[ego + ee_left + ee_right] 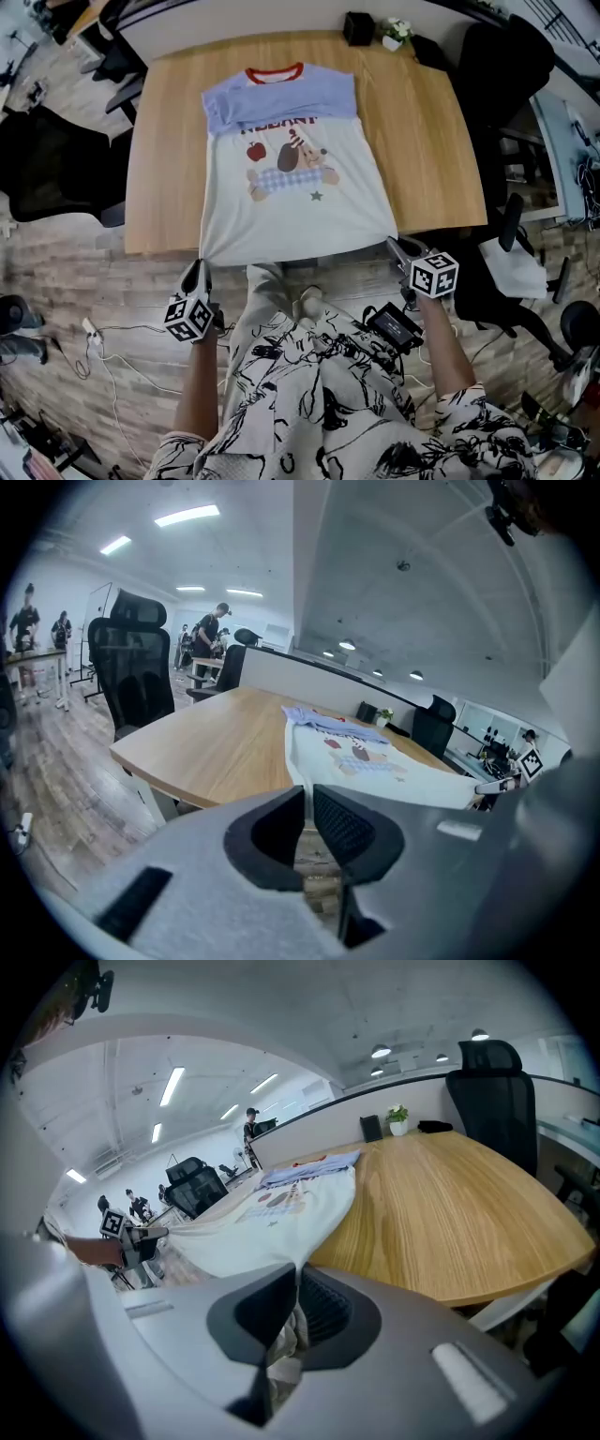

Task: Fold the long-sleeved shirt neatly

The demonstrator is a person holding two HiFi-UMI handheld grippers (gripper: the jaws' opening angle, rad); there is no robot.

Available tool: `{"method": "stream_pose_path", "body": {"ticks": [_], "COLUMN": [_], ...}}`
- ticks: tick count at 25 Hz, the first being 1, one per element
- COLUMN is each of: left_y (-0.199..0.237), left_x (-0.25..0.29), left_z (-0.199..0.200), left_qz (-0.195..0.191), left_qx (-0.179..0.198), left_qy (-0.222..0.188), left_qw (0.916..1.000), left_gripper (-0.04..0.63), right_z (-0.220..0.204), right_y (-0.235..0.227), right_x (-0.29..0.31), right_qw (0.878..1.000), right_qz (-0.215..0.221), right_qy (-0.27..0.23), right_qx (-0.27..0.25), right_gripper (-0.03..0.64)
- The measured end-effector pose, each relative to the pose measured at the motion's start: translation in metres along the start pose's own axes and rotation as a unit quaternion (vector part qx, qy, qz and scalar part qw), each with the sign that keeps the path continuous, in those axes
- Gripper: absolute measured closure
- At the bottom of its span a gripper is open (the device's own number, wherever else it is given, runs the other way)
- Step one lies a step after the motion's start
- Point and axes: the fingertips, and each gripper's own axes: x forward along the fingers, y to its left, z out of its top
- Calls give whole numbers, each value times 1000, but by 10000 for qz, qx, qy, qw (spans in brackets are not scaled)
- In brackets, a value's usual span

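- A pale wooden table [422, 141] in an open-plan office, seen from above by the person standing at its near edge.
- The long-sleeved shirt [291, 197] lies flat and face up along the table's middle. Its red collar is at the far side, a cartoon print is on the front, and its hem is drawn just past the near edge.
- The left gripper [199, 270] has its jaws pinched almost together on the hem's left corner; the cloth runs straight into them.
- The right gripper [397, 247] is clamped the same way on the right corner, with a wad of fabric bunched between its pads.
- The step appears to be folding hem to collar. It would go best with both corners kept level and the hem taut between them. They should be carried up and over together and laid square on the shoulder line before either grip lets go.
- A slack or uneven hem would likely drag the body askew.
- A black box [358, 28] and a small potted plant [397, 33] stand at the far edge, well clear of the shirt.
- Black office chairs [56, 178] flank the table, and cables [103, 347] trail over the wood-plank floor.
- People [208, 630] stand at desks far behind.
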Motion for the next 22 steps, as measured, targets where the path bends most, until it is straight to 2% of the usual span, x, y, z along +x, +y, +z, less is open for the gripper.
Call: {"method": "stream_pose_path", "body": {"ticks": [7,14,22], "left_y": [-11,-15,-24], "left_x": [1,28,64], "left_z": [60,145,244], "left_qz": [-97,-363,-502], "left_qx": [239,293,627], "left_qy": [-481,-956,-1373], "left_qw": [9985,9943,9873], "left_gripper": [560,560,560], "right_z": [54,146,249], "right_y": [4,9,8], "right_x": [-7,-1,14], "right_qw": [9988,9929,9828], "right_qz": [90,228,243], "right_qy": [-407,-1042,-1644], "right_qx": [-271,-522,-800], "right_gripper": [598,598,598]}}
